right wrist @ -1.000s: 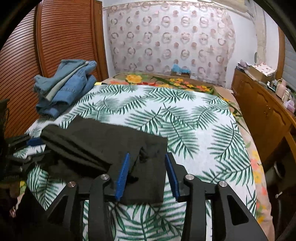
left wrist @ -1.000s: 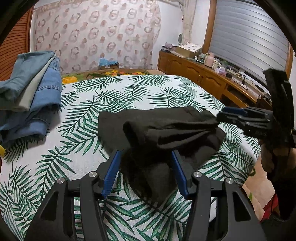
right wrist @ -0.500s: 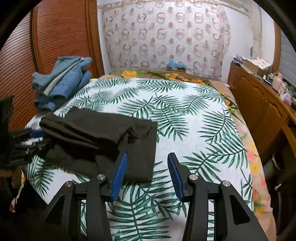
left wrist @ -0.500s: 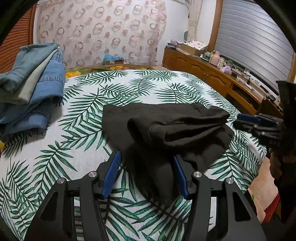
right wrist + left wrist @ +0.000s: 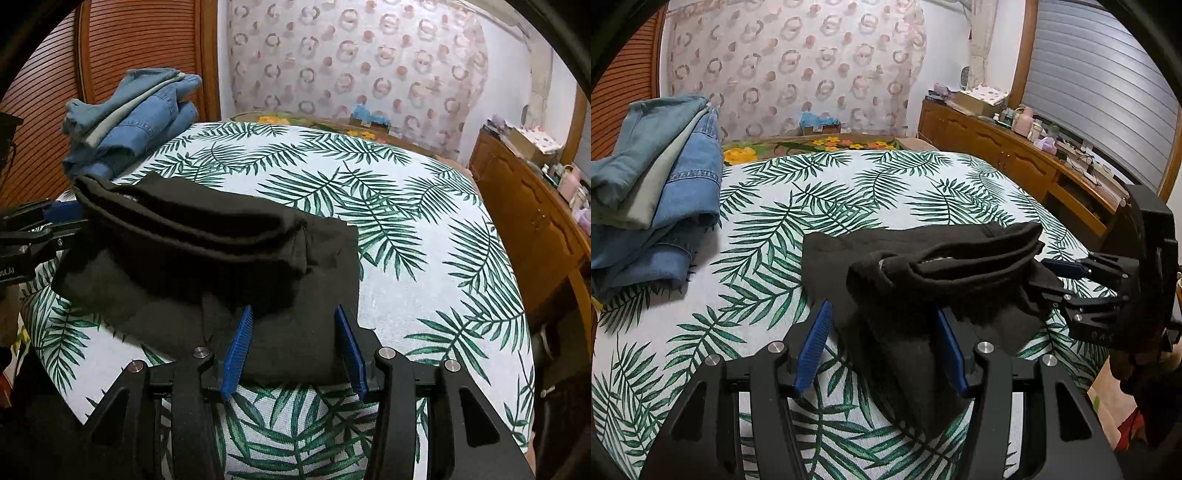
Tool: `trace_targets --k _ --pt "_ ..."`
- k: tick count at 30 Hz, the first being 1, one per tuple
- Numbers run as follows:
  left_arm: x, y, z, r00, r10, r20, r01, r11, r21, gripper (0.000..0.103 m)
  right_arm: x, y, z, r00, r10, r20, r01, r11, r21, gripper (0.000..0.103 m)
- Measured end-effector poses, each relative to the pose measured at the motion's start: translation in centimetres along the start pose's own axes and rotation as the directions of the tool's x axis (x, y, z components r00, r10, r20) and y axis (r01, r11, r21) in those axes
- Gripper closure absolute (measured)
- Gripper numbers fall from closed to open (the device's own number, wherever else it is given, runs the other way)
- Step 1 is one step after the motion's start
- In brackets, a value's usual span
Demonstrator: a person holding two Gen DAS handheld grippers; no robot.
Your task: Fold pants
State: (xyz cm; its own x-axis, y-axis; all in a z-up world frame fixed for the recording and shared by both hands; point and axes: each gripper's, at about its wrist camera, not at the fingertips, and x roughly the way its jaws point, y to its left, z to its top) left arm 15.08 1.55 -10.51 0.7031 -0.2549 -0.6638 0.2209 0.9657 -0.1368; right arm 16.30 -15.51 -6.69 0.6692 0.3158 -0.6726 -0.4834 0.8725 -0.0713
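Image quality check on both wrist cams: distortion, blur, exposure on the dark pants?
Left wrist: strong fisheye, dark vignette corners; black pants underexposed, folds barely readable; denim pile sharp. Right wrist: same barrel bend on the wardrobe; no motion blur; pants read as a dark mass.

Even, soft indoor light; no glare, faint shadows. Fisheye distortion bends edges, with black vignetting at corners. Both views sharp, without motion blur.

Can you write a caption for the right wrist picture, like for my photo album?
Open right gripper reaching over folded black pants on a leafy bedspread, jeans piled behind.
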Motion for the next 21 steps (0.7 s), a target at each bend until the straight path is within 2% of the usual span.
trace_targets --k 8,11,12,16,19,21 --pt "0.5 0.2 1.0 1.000 0.005 0.010 -0.005 1.000 0.011 0.046 -0.5 1.0 -0.6 0.999 -0.036 0.013 0.037 0.999 -0.032 0.050" --pt "0.7 0.1 1.3 0.999 -0.037 0.006 0.036 0.999 0.022 0.057 -0.3 0.6 -0.2 1.000 -0.026 0.004 0.026 0.999 -0.044 0.050" --pt "0.6 0.0 1.5 0.998 -0.056 0.010 0.056 0.998 0.030 0.058 -0.2 0.4 0.0 1.000 -0.015 0.003 0.015 0.999 -0.036 0.050" --pt "0.9 -0.1 2.0 0.999 -0.053 0.003 0.053 0.997 0.048 0.064 -0.3 -1.0 1.1 0.999 0.051 0.019 -0.051 0.999 -0.016 0.050" --pt "1.5 0.0 2.2 0.999 -0.053 -0.006 0.053 0.997 0.050 0.068 -0.2 -1.8 2.3 0.998 0.061 0.031 -0.061 0.998 -0.025 0.051" --pt "1.8 0.1 2.4 0.999 -0.053 -0.007 0.054 0.997 0.050 0.073 0.2 -2.1 3.0 0.997 0.071 0.034 -0.069 0.997 -0.043 0.057"
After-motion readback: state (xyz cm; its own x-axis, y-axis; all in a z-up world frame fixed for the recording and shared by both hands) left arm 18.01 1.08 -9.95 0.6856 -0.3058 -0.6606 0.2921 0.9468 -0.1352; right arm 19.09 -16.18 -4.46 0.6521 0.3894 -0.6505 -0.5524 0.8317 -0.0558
